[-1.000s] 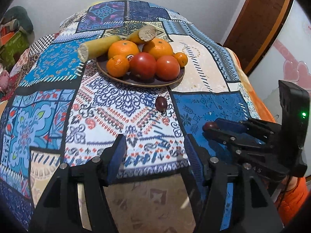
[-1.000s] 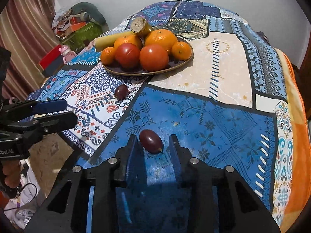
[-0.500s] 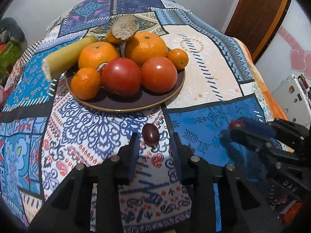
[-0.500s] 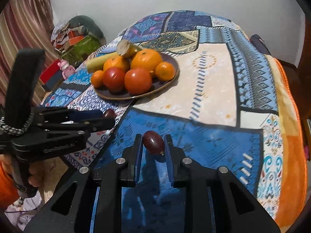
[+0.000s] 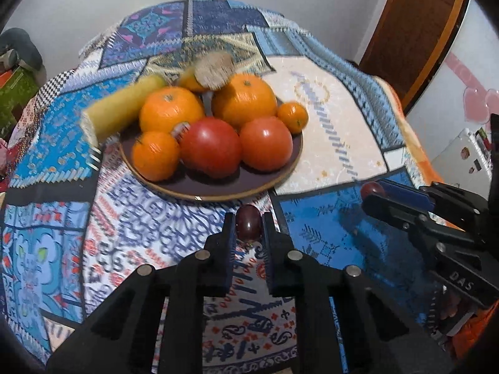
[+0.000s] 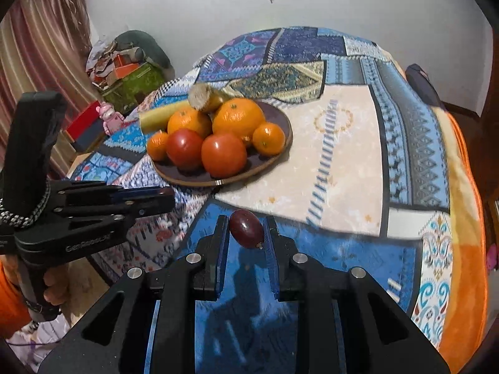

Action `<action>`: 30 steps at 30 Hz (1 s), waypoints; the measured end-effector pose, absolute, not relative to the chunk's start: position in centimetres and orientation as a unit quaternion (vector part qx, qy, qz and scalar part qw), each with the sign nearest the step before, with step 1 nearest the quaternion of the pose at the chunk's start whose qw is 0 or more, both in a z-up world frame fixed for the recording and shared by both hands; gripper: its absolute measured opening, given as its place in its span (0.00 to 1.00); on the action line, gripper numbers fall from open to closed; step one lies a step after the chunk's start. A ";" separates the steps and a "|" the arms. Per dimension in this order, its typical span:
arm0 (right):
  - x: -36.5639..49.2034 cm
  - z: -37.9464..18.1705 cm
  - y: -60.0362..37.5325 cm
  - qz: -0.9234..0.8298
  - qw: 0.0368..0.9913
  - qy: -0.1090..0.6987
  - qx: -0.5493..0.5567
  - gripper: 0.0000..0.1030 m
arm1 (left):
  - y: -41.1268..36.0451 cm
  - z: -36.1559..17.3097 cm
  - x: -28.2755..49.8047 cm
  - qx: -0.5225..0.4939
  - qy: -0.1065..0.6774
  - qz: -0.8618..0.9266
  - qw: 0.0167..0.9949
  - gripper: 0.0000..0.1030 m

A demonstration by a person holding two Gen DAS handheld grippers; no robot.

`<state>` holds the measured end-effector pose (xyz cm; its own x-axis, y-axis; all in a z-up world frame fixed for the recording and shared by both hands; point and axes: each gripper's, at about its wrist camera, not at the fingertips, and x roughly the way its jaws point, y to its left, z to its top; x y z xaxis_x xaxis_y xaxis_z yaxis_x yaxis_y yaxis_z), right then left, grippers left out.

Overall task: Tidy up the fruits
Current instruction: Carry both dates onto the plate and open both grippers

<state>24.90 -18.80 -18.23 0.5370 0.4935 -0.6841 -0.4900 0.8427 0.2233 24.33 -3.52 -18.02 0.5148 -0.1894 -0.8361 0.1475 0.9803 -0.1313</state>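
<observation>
A brown plate (image 5: 218, 191) (image 6: 274, 121) holds oranges (image 5: 243, 98), two tomatoes (image 5: 210, 146) (image 6: 223, 154) and two yellow cut stalks (image 5: 121, 106). My left gripper (image 5: 248, 227) is shut on a small dark red fruit (image 5: 248, 225), held just in front of the plate's near rim. My right gripper (image 6: 246, 229) is shut on a second dark red fruit (image 6: 246, 227), lifted above the blue patch of the cloth, to the right of the plate. The right gripper also shows in the left wrist view (image 5: 374, 190), and the left gripper shows in the right wrist view (image 6: 168, 199).
A patchwork cloth (image 6: 343, 131) covers the round table. Boxes and a pink toy (image 6: 109, 117) lie on the floor at the left. A wooden door (image 5: 414, 25) stands at the back right. A white appliance (image 5: 461, 155) is to the right.
Both grippers closed on their dark red fruits and lifted them. The left gripper moved forward to the plate's near rim; the right one rose and moved towards the plate.
</observation>
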 end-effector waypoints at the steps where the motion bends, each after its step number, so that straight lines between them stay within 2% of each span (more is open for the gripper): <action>1: 25.2 -17.9 -18.6 0.282 0.878 0.387 0.001 0.20 | -3.1 -17.5 24.3 -0.025 0.478 -0.096 0.873 0.15; 16: 28.8 -15.1 -14.9 0.300 0.890 0.343 -0.013 0.20 | 0.6 -12.9 26.6 -0.033 0.428 -0.077 0.900 0.15; 30: 31.7 -16.4 -11.7 0.308 0.881 0.358 -0.031 0.20 | 0.8 -13.8 30.1 -0.024 0.429 -0.080 0.899 0.15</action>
<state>31.69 -11.71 -16.43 0.5549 0.5197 -0.6496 -0.5646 0.8087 0.1647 30.14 0.80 -13.84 0.6192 -0.1649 -0.7677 0.1238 0.9860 -0.1119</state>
